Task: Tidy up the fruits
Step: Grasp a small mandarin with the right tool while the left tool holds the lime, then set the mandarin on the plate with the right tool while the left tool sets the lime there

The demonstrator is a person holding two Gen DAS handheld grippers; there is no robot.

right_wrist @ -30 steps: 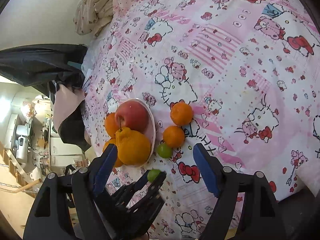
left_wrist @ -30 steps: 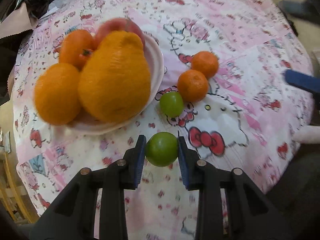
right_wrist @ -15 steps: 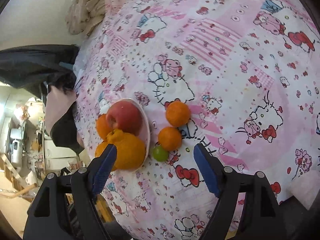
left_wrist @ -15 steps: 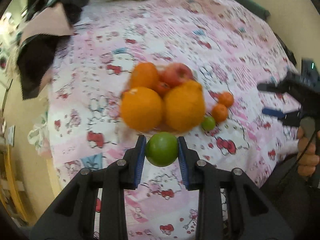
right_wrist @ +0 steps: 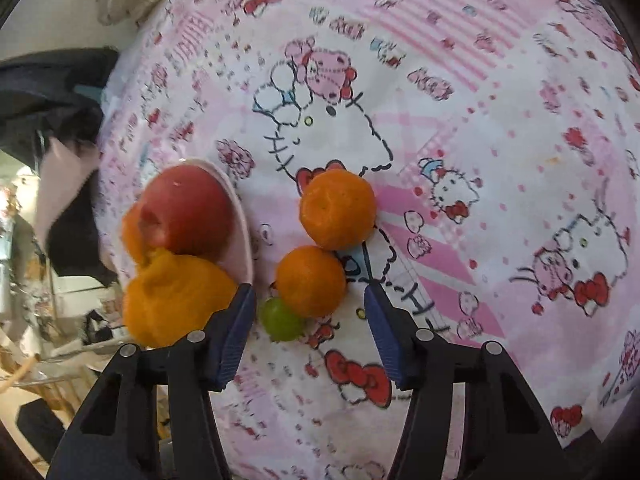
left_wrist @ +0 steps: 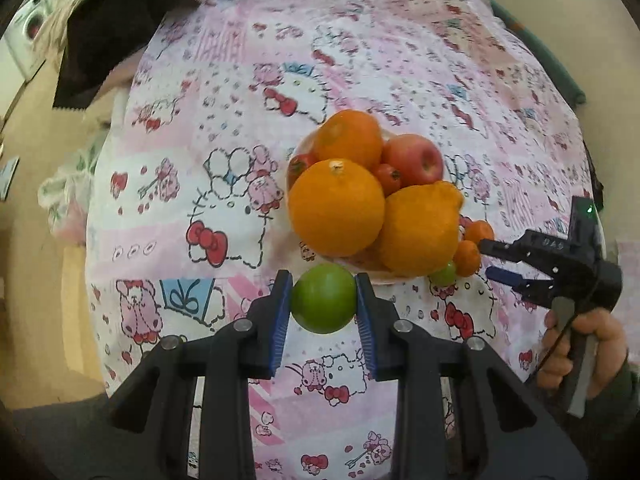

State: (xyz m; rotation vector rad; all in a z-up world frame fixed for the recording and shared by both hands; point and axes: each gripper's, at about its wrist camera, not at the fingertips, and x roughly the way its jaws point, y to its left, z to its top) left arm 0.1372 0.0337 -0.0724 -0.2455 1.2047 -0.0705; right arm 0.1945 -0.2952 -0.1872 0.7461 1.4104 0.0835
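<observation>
My left gripper (left_wrist: 323, 300) is shut on a green lime (left_wrist: 323, 298), held in the air just short of the white plate (left_wrist: 360, 269). The plate is piled with a big orange (left_wrist: 336, 208), a knobbly citrus (left_wrist: 420, 228), a red apple (left_wrist: 414, 160) and another orange (left_wrist: 348, 138). My right gripper (right_wrist: 308, 300) hangs low over the two small mandarins beside the plate. Its jaws are closing, with the nearer mandarin (right_wrist: 311, 281) and a small green fruit (right_wrist: 280, 320) between them, untouched by the pads. The farther mandarin (right_wrist: 338, 210) lies just beyond.
Everything rests on a pink cartoon-print cloth (left_wrist: 224, 128) over a round surface. Dark and pink clothing (left_wrist: 104, 36) lies at its far left edge. A hand (left_wrist: 580, 348) holds the right gripper (left_wrist: 489, 260) at the right.
The left gripper lifted the lime and swung round, so the plate now lies straight ahead. The right gripper dropped toward the small mandarins and its jaws narrowed.
</observation>
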